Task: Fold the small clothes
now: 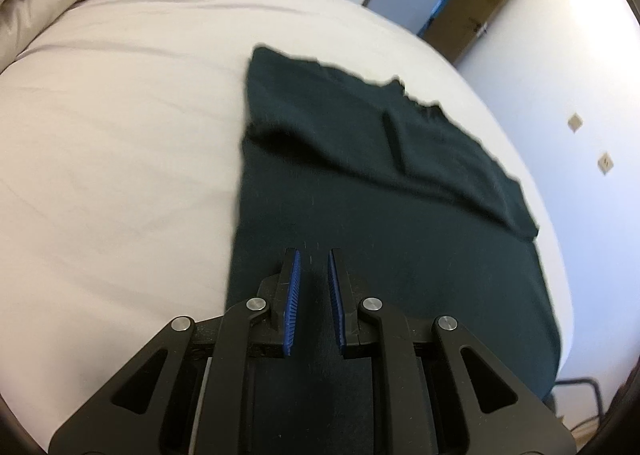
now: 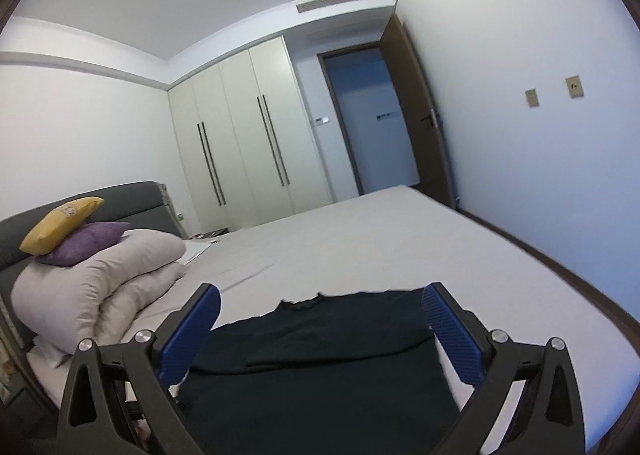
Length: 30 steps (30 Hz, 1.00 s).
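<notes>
— On the bed (image 1: pixel 100 135), what do you see, going from the left?

— Left gripper (image 1: pixel 314 255) over the near part of the dark garment (image 1: pixel 360 183), its blue pads a narrow gap apart, nothing visibly between them.

— And the garment?

— Flat on the sheet, far portion doubled over.

— The right?

— Right gripper (image 2: pixel 320 299) spread wide above it, holding nothing.

Your left wrist cam sits close above the bed (image 1: pixel 120 135), angled down at the dark garment (image 1: pixel 380 183). Your right wrist cam sits low at the bed's edge, facing level toward the wardrobe (image 2: pixel 240 135). Both share garment, bed, doorway (image 2: pixel 368 115).
</notes>
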Tool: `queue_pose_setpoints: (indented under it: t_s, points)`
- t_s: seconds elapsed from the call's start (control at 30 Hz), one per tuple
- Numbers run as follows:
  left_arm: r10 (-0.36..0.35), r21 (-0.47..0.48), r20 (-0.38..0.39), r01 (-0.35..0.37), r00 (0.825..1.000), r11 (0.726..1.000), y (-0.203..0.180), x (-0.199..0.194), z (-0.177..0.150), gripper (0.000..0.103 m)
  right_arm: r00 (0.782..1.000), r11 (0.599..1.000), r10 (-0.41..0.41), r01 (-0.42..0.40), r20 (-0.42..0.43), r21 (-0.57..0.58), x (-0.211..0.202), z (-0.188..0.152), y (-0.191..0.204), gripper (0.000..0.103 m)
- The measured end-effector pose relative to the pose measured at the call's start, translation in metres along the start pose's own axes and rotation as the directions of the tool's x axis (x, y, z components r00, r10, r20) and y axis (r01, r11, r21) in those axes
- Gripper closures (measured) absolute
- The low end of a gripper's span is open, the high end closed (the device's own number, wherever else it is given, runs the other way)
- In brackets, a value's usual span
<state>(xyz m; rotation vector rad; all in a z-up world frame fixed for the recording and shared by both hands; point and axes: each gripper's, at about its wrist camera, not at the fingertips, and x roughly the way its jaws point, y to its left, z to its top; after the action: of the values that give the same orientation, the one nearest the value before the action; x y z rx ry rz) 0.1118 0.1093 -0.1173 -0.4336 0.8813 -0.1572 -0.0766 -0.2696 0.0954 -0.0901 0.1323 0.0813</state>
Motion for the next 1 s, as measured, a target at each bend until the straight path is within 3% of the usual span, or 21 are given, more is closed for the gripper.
queue_pose_setpoints:
  t_s: [0.1,0.2,0.3,0.37,0.47,0.57,0.7,0.77,0.87,0.93,1.0]
  points:
    - [-0.008,0.011,0.044,0.007,0.999,1.000,-0.002,-0.009,0.020,0.089,0.995,0.994,0.072,-0.066,-0.066,0.085,-0.002,-0.002,-0.007,0.000]
    - [-0.017,0.023,0.082,0.015,0.997,1.000,-0.013,-0.007,0.052,0.089,0.981,0.984,0.093,-0.064,-0.173,0.165,0.005,-0.011,-0.019,0.000]
    - [-0.025,0.043,0.119,0.020,0.993,0.999,-0.021,-0.003,0.082,0.089,0.969,0.972,0.142,-0.097,-0.201,0.216,0.014,-0.023,-0.017,0.000]
    - [-0.013,0.062,0.100,0.007,0.995,0.998,-0.024,0.016,0.103,0.089,0.961,0.961,0.187,-0.136,-0.206,0.242,0.019,-0.030,-0.019,0.002]
    - [0.057,0.074,0.043,-0.060,0.997,0.995,-0.020,0.050,0.121,0.089,0.949,0.955,0.212,-0.151,-0.233,0.255,0.025,-0.038,-0.021,0.013]
    - [0.192,0.154,-0.058,-0.181,0.980,0.971,-0.007,0.092,0.110,0.089,0.940,0.952,0.219,-0.147,-0.262,0.268,0.035,-0.046,-0.023,0.015]
    - [0.211,0.210,0.006,-0.207,0.978,0.955,0.000,0.084,0.099,0.087,0.936,0.952,0.213,-0.135,-0.280,0.274,0.042,-0.051,-0.025,0.015]
    - [0.270,0.218,0.017,-0.267,0.963,0.939,0.006,0.080,0.097,0.083,0.936,0.954,0.205,-0.127,-0.285,0.270,0.041,-0.051,-0.024,0.015]
    - [0.220,0.148,0.002,-0.218,0.976,0.965,0.025,0.067,0.097,0.073,0.942,0.957,0.197,-0.125,-0.271,0.262,0.031,-0.049,-0.023,0.015]
    - [0.250,0.149,0.028,-0.251,0.968,0.956,0.024,0.049,0.094,0.073,0.950,0.967,0.175,-0.116,-0.257,0.228,0.019,-0.046,-0.020,0.013]
    - [0.214,0.162,0.092,-0.226,0.973,0.961,0.016,0.017,0.085,0.073,0.955,0.976,0.155,-0.109,-0.253,0.187,0.008,-0.045,-0.018,0.010]
